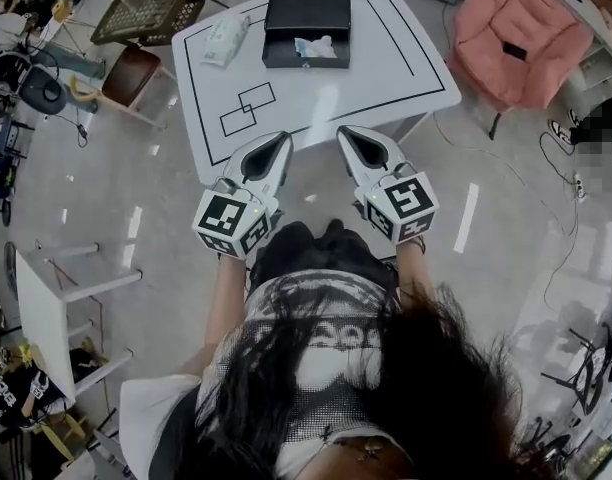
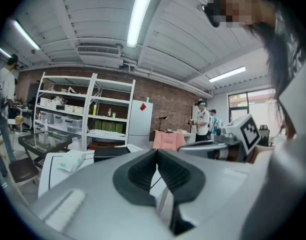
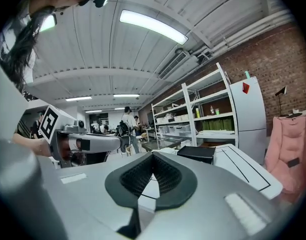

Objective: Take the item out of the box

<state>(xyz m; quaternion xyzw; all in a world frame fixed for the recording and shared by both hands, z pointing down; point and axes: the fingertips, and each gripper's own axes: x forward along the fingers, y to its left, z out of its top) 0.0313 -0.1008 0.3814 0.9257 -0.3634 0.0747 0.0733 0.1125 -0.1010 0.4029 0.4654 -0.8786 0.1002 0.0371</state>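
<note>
We hold the left hand-held gripper (image 1: 282, 140) and the right hand-held gripper (image 1: 347, 134) side by side over the near edge of the white worktop (image 1: 386, 78), both pointing toward its far side. In the left gripper view we see the dark ribbed pads (image 2: 140, 173) meeting at their tips, with nothing between them. The right gripper view shows the same: jaws drawn together and empty. The black box (image 1: 306, 13) sits at the far edge of the worktop, well apart from both grippers. The item (image 1: 316, 47), a pale blue and white thing, lies inside the box in its open near part; we cannot tell just what it is. A white packet (image 1: 224, 40) lies on the worktop just left of the box. Black outlines are drawn on the worktop, among them two overlapping rectangles toward its near left. A pink chair (image 1: 516, 38) stands off the worktop's right side, and white shelves (image 2: 83, 109) stand against a brick wall
</note>
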